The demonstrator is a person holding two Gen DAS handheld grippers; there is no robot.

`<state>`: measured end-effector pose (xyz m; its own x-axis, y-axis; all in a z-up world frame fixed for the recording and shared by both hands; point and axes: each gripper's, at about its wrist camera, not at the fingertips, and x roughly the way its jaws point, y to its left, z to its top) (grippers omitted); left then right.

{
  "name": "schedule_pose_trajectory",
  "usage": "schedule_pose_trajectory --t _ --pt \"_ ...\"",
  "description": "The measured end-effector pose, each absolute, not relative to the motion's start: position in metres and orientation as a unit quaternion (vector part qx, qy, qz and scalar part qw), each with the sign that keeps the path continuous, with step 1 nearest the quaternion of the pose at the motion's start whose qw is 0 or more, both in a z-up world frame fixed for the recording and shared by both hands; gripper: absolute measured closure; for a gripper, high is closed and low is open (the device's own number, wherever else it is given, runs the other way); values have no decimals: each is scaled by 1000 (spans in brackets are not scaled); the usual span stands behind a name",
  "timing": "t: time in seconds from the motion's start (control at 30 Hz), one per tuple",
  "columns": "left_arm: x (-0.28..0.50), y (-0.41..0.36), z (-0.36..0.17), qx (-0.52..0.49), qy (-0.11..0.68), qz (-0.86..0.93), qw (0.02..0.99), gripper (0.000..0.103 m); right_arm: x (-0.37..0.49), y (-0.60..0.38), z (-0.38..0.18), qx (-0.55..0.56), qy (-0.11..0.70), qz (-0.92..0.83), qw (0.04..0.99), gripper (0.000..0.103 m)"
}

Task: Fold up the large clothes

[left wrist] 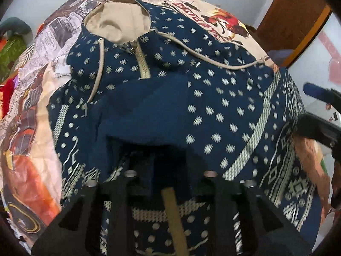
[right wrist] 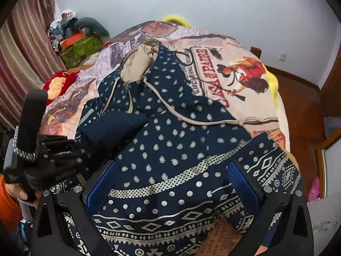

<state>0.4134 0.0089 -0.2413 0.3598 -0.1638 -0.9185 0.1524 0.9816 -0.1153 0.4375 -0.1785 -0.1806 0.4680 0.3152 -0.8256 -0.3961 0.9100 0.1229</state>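
Bedspread (right wrist: 230, 49), printed with newspaper motifs and a red figure, covers the bed and fills the upper half of both views. Hooded sweater (right wrist: 170, 140), navy with cream dots and geometric bands, lies spread across it, reaching from frame centre to the lower edge; its beige-lined hood (left wrist: 115, 21) points toward the top of the frame. Plain navy fold (left wrist: 147, 115) of the sweater rises at centre in the left wrist view, pinched by the closed left gripper (left wrist: 156, 170). Right gripper (right wrist: 172, 183), blue-padded, stands open with patterned fabric between its fingers. Drawcords (right wrist: 191, 119) trail from the hood toward the right.
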Motion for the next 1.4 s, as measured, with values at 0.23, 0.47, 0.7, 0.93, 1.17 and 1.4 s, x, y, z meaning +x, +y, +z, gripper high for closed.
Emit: schedule_pose_trajectory --t 0.23,0.47,0.7,0.93,1.17,1.4 --pt "376 90 -201 -42 511 -55 857 36 438 -139 -174 -66 463 237 852 0" --pt "341 186 -220 -44 523 55 849 35 435 -72 -181 -117 460 275 836 0" --pt "309 226 -276 -82 560 77 821 35 431 -3 -204 -177 468 304 811 1" --pt "309 227 -307 -88 571 59 814 35 434 68 -245 -240 487 321 776 8" --pt "318 217 -314 -61 562 42 824 35 445 102 -291 -279 517 308 748 32" --pt "328 203 -318 -30 555 38 830 35 446 119 -306 -332 486 290 754 51"
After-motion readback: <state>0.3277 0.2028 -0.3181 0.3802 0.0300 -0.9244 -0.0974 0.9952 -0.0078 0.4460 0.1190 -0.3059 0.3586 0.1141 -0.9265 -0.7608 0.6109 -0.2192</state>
